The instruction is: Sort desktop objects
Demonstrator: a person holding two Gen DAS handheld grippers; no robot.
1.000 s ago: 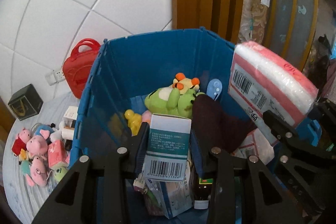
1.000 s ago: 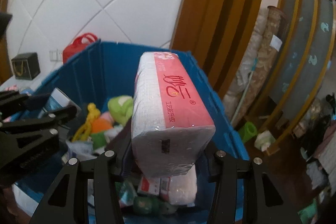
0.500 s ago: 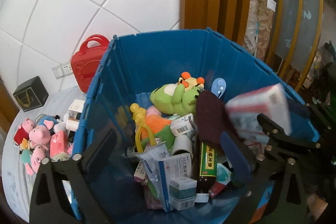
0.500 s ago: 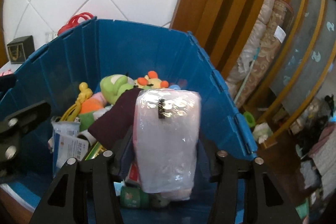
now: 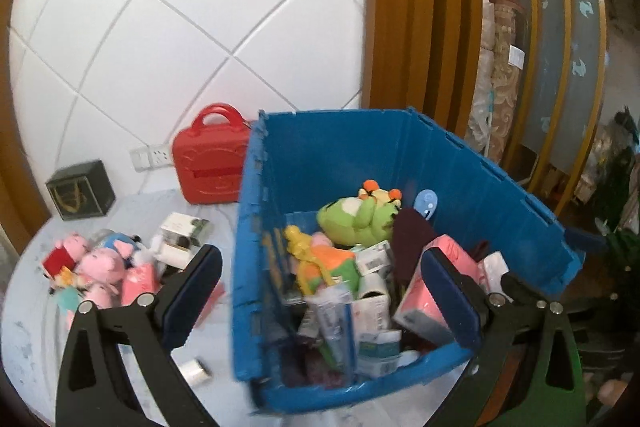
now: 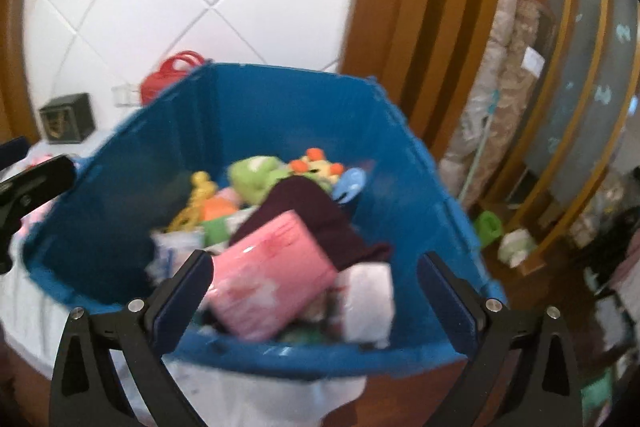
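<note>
In the blue crate (image 5: 460,163): pink tissue pack (image 6: 272,275), atop the clutter near its front wall.
Writing: too blurred to read.
Left tongs (image 5: 320,291): spread apart, empty.
Right tongs (image 6: 316,295): spread apart, empty.
Bench (image 5: 32,331) left edge: pig plush toys (image 5: 100,263).

both grippers, left (image 5: 320,291) and right (image 6: 312,291), gape wide, empty.

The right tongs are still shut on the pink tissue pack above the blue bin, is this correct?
No. The right tongs are open and hold nothing; the pink tissue pack lies inside the blue bin, as the right wrist view shows.
</note>
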